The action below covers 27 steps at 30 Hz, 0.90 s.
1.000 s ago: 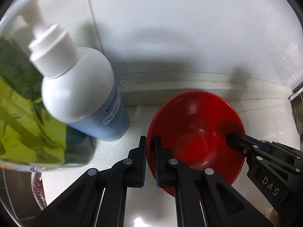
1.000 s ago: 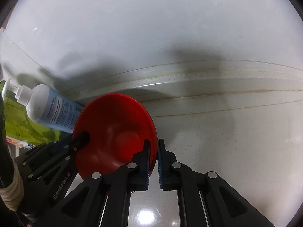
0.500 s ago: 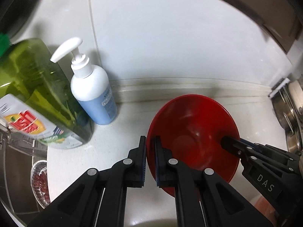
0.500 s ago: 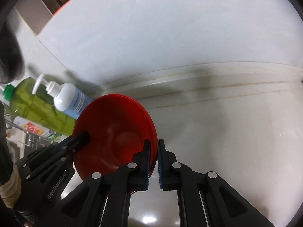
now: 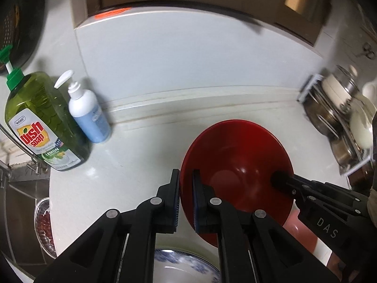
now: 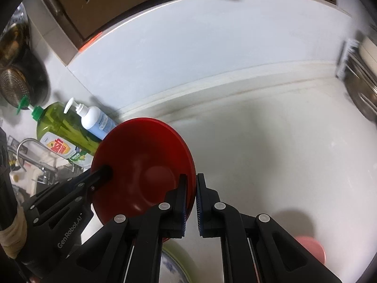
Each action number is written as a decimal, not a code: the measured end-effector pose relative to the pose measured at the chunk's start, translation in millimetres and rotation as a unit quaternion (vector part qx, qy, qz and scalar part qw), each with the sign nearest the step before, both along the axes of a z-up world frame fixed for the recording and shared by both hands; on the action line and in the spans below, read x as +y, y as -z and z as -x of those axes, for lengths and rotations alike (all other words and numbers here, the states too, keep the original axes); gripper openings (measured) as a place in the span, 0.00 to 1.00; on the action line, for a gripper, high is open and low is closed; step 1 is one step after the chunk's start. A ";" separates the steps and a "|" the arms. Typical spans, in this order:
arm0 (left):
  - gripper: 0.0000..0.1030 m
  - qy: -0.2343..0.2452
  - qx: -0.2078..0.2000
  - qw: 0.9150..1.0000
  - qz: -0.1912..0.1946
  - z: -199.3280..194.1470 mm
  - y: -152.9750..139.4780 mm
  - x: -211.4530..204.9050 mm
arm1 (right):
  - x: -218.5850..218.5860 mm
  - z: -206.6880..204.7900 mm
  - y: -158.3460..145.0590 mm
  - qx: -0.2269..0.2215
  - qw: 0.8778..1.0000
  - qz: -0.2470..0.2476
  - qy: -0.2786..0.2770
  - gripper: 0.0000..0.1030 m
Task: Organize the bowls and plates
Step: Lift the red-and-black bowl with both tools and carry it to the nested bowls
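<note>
Left gripper point(image 5: 186, 198): fingers point(image 5: 174, 198) narrow, clamped on the near-left rim of the red bowl point(image 5: 238, 162). Right gripper point(image 6: 190, 202): fingers point(image 6: 182, 202) likewise pinched tight on the opposite rim, one pad inside the wall, one outside. Bowl hangs between the two grippers, tipped so its hollow faces the cameras; it looks empty and dry.

Change since a second ago: the bowl has been carried up and back from the table's rear edge. Earlier the white pump bottle point(image 5: 87, 115) loomed right beside the left fingers; now it and the green dish soap bottle point(image 5: 40, 122) stand well apart, at the table's rear left corner by the sink point(image 5: 16, 188). More table point(image 5: 132, 155) shows under the bowl, which no longer seems to rest on it. My reading: the lift is done and the carry is under way, with the bowl headed for a stack or the rack (destination not settled by these views).

Containers outward: a blue-patterned white plate point(image 5: 186, 266) lies just below the left fingers at the table's near edge, nothing on it that I can see. A pink dish point(image 6: 311, 247) sits near the right-hand side of the near edge, partly hidden. A rack point(image 5: 339, 127) at the table's right edge holds metal pots and pale crockery, blurred. A small strainer point(image 5: 43, 224) in the sink holds reddish bits.
</note>
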<state>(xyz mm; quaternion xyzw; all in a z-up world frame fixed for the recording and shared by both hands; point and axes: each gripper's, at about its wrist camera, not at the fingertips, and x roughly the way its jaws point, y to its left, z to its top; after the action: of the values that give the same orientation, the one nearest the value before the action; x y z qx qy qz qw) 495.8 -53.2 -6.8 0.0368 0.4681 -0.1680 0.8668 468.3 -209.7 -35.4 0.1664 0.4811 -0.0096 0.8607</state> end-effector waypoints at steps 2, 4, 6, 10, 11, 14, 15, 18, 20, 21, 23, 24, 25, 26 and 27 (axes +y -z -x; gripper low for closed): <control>0.09 0.009 -0.004 1.000 -0.001 11.0 -1.0 -7.5 | -8.6 13.9 -5.2 -0.002 1.000 -0.004 0.009 0.08; 0.09 0.019 -0.006 1.000 0.001 21.0 -2.4 -15.1 | -17.8 26.2 -5.6 -0.005 1.000 -0.004 0.018 0.08; 0.09 0.030 -0.006 1.000 0.003 32.7 -6.5 -24.1 | -28.4 42.0 -7.8 -0.009 1.000 -0.002 0.026 0.08; 0.10 0.050 -0.010 0.999 0.005 53.6 -11.7 -42.3 | -45.4 69.0 -12.2 -0.014 0.999 0.000 0.046 0.08; 0.10 0.055 -0.010 0.998 0.007 58.1 -12.0 -46.5 | -50.4 76.2 -13.2 -0.016 0.999 0.000 0.052 0.08; 0.10 0.070 -0.007 0.997 0.010 70.2 -11.7 -59.4 | -59.7 91.3 -14.0 -0.016 0.998 0.004 0.065 0.08; 0.10 0.076 -0.006 0.997 0.010 74.4 -11.0 -64.0 | -63.4 97.1 -14.4 -0.015 0.998 0.007 0.068 0.08; 0.10 0.088 0.002 0.996 0.011 84.0 -6.9 -76.6 | -73.8 111.3 -14.5 -0.012 0.997 0.012 0.080 0.08; 0.10 0.095 0.010 0.995 0.014 88.5 -3.4 -82.7 | -81.0 119.1 -12.6 -0.008 0.996 0.011 0.089 0.08; 0.10 0.098 0.013 0.995 0.014 90.9 -1.2 -86.3 | -84.7 123.5 -11.3 -0.005 0.996 0.014 0.092 0.08; 0.10 0.105 0.019 0.994 0.011 95.4 3.4 -93.4 | -90.5 130.1 -8.3 -0.001 0.995 0.013 0.099 0.08; 0.10 0.109 0.024 0.994 0.009 97.4 6.5 -97.2 | -93.0 132.8 -6.9 0.001 0.995 0.015 0.101 0.08; 0.10 0.111 0.028 0.993 0.008 98.3 8.9 -99.6 | -95.3 135.2 -4.7 0.004 0.994 0.015 0.104 0.08; 0.10 0.113 0.032 0.993 0.008 99.5 11.3 -102.3 | -98.1 138.0 -2.2 0.008 0.994 0.014 0.108 0.08; 0.10 0.115 0.038 0.993 0.006 100.9 14.7 -105.3 | -100.7 140.5 0.9 0.011 0.994 0.013 0.109 0.08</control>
<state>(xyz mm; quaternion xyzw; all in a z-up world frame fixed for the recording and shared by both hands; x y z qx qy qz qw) 394.8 -158.5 -21.5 0.0789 0.4920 -0.2705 0.8237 327.8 -310.5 -36.2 0.2068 0.4697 -0.1118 0.8510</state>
